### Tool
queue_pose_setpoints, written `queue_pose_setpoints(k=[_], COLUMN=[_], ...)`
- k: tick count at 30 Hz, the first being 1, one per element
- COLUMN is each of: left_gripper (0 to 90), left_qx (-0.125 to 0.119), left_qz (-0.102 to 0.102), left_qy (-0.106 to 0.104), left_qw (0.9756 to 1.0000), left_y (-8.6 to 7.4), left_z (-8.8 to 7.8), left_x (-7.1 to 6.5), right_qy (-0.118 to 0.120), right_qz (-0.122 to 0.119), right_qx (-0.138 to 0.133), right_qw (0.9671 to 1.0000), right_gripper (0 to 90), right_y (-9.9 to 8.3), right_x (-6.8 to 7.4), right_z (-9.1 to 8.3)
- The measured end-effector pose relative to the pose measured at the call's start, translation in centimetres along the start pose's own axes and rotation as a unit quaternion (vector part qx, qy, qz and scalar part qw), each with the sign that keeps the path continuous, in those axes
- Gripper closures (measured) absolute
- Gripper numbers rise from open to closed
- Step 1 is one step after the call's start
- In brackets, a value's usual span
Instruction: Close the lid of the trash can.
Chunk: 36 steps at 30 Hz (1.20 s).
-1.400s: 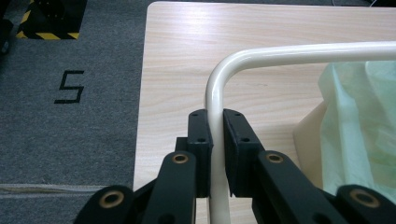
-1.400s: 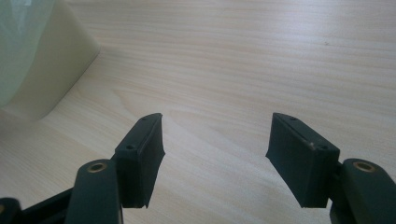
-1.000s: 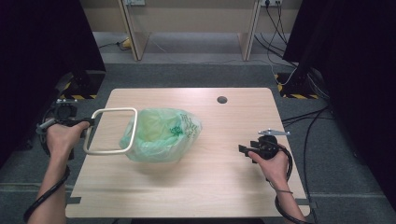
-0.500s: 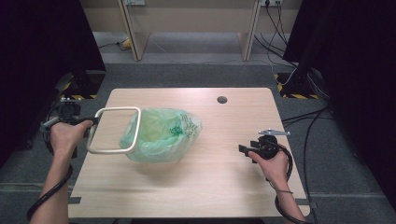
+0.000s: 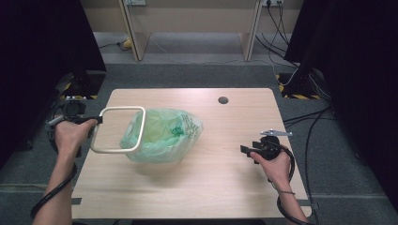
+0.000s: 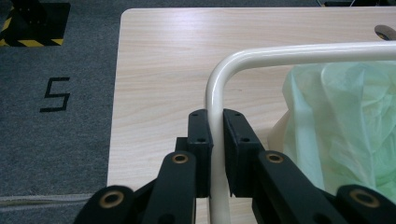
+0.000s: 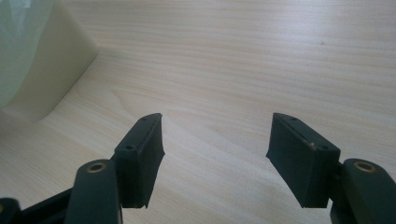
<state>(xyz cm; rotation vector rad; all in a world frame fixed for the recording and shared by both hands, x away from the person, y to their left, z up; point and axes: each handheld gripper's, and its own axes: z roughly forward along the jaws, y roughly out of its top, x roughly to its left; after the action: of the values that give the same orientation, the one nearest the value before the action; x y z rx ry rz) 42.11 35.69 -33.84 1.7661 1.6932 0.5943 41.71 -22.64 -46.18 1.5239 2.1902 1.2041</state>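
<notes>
Bin rim [image 6: 215, 100] clamped in left tool [image 6: 215, 154].

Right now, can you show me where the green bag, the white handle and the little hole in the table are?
green plastic bag [image 5: 164, 136]: high view, crinkled side.
cream handle frame [image 6: 215, 93]: left gripper view, bent corner above the jaws.
table hole [image 5: 223, 100]: high view, dark middle.

Glossy cream frame [image 6: 215, 93], thin green plastic bag [image 5: 166, 133], matt wood-grain table [image 5: 225, 187].
</notes>
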Motion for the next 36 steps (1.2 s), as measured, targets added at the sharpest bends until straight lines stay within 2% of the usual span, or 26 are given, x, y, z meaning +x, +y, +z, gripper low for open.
queue_pose_setpoints(k=[36], left_gripper=[81.5], left_qx=[0.002], left_qz=[0.016], left_qy=[-0.011], left_qw=[0.9998], left_y=[1.1], left_z=[0.4], left_x=[-2.3], right_qy=[0.000], right_qz=[0.000], right_qx=[-0.003], right_qw=[1.0000], right_gripper=[35.3], right_y=[0.1], right_x=[-0.1], right_z=[-0.2])
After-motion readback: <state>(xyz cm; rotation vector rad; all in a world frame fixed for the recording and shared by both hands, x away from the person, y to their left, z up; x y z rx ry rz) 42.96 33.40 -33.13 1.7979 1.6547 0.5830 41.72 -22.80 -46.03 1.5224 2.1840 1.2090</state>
